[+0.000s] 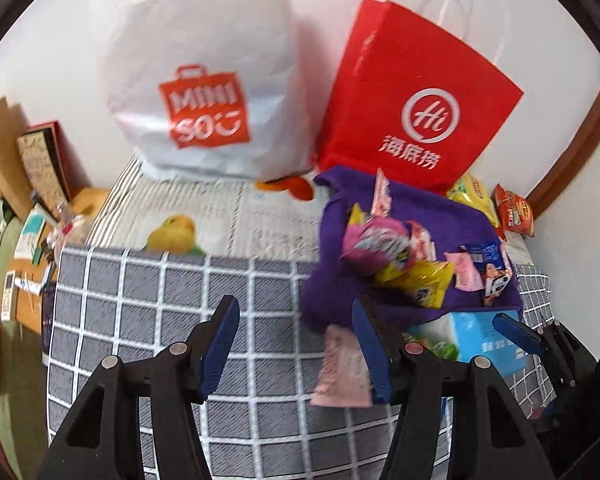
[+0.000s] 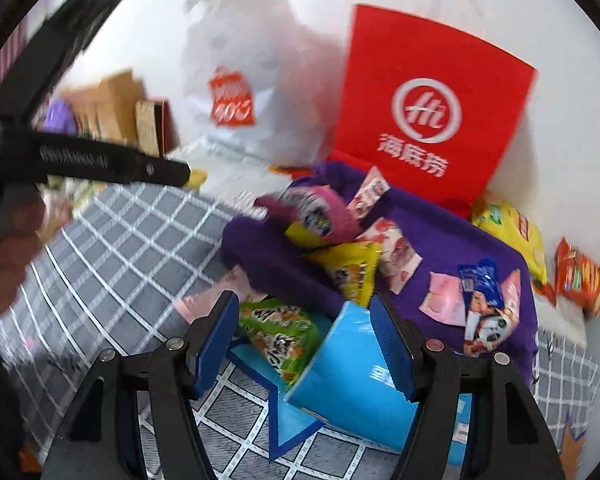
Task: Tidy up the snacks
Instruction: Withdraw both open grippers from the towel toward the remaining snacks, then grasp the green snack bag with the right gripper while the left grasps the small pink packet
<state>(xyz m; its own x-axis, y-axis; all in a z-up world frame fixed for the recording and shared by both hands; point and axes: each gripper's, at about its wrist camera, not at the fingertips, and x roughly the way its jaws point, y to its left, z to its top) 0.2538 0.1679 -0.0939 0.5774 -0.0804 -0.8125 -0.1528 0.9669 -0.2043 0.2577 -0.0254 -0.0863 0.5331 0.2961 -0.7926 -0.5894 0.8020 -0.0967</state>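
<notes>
The left gripper (image 1: 298, 344) hangs over the grey bedcover with white grid lines (image 1: 148, 292), its blue-padded jaws spread; a pale pink snack packet (image 1: 342, 368) lies against the inner face of one pad, though whether it is pinched I cannot tell. The right gripper (image 2: 306, 340) has its jaws apart around the tilted light blue carton (image 2: 340, 380), beside a green snack bag (image 2: 280, 332). Other snack packets lie heaped on a purple cloth (image 2: 440, 232) before a red paper bag (image 2: 432, 108) and a white plastic bag (image 1: 196, 72).

Home bedroom, checked grey bedspread (image 1: 148, 304), shopping bags (image 1: 204, 80) against white wall, cluttered bedside shelf (image 1: 32, 184)
</notes>
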